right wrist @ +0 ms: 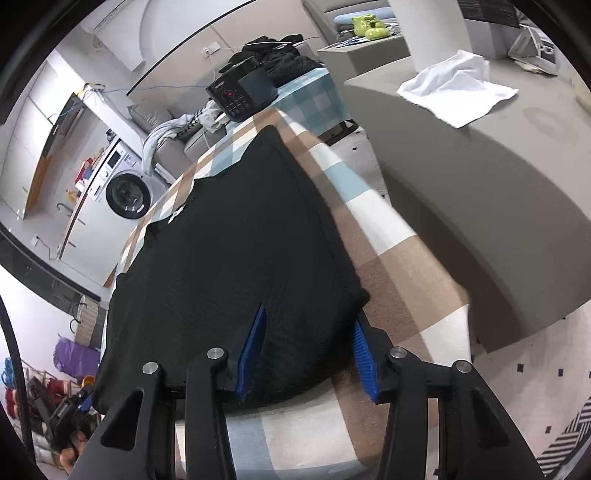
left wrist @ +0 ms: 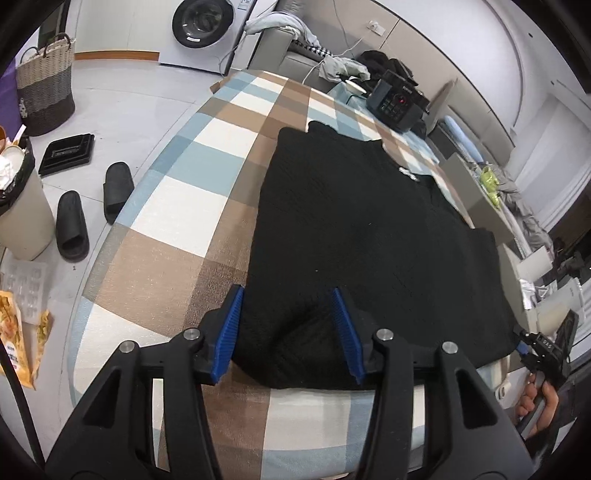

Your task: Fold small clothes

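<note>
A black knit garment (left wrist: 362, 221) lies spread flat on the checkered table (left wrist: 207, 155). It also shows in the right wrist view (right wrist: 236, 236). My left gripper (left wrist: 288, 291) is open, its blue pads (left wrist: 231, 332) astride the garment's near left corner, which bulges up between them. My right gripper (right wrist: 308, 319) is open, its blue pads (right wrist: 364, 358) astride the garment's near right corner. The right gripper also shows in the left wrist view (left wrist: 532, 350), at the far right edge in a hand. The left gripper shows at the bottom left of the right wrist view (right wrist: 74, 410).
A black device with buttons (left wrist: 397, 99) sits at the table's far end. A woven basket (left wrist: 44, 85), slippers (left wrist: 94, 206), a bin (left wrist: 22, 206) and a washing machine (left wrist: 203, 29) are on the floor to the left. A grey surface with a white cloth (right wrist: 458, 86) lies right.
</note>
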`<state>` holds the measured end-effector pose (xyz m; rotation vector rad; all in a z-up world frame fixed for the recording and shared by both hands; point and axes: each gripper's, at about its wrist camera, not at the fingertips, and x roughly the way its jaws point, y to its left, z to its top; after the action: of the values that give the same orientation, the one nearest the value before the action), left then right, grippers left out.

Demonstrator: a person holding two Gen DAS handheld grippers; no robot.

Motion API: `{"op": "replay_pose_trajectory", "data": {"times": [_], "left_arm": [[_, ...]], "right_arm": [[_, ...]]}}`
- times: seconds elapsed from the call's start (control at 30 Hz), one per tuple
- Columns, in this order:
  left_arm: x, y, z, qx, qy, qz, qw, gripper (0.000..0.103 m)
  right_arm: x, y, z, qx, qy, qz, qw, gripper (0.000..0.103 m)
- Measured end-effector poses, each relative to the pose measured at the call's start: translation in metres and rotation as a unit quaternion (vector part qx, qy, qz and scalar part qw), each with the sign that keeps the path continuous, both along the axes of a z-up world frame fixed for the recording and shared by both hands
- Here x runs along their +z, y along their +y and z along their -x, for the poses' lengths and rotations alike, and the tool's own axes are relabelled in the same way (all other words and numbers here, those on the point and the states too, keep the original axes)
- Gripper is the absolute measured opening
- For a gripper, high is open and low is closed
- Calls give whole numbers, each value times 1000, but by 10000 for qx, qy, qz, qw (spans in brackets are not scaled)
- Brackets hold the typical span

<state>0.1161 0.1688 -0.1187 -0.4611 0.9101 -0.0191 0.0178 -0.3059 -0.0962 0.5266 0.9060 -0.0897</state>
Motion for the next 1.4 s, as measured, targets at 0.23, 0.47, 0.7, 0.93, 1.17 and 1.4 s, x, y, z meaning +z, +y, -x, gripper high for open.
{"op": "replay_pose_trajectory", "data": {"times": [0.23,0.47,0.7,0.93,1.17,1.4], "left_arm": [[-11,-4,-10,10,48,69,10000,45],[-15,-12,-12,-63,27,-346,9994,6],[-16,-11,2,-64,76,-486,9988,5],[-12,-7,23,-32,71,-451,9990,5],[4,5,14,164,93,-317,9993,18],[26,11,-22,206,-109,-468,9986,59]], "right_arm": [[-6,-1,-13,-36,-33,-16,10000,46],[-11,12,-24,210,42,305,9993,15],[-12,11,-16,286,144,331,9989,12],[-12,7,-6,381,212,267,9987,12],[4,-11,-25,105,-116,19,9999,45],[29,-11,-70,237,-418,133,9988,53]]}}
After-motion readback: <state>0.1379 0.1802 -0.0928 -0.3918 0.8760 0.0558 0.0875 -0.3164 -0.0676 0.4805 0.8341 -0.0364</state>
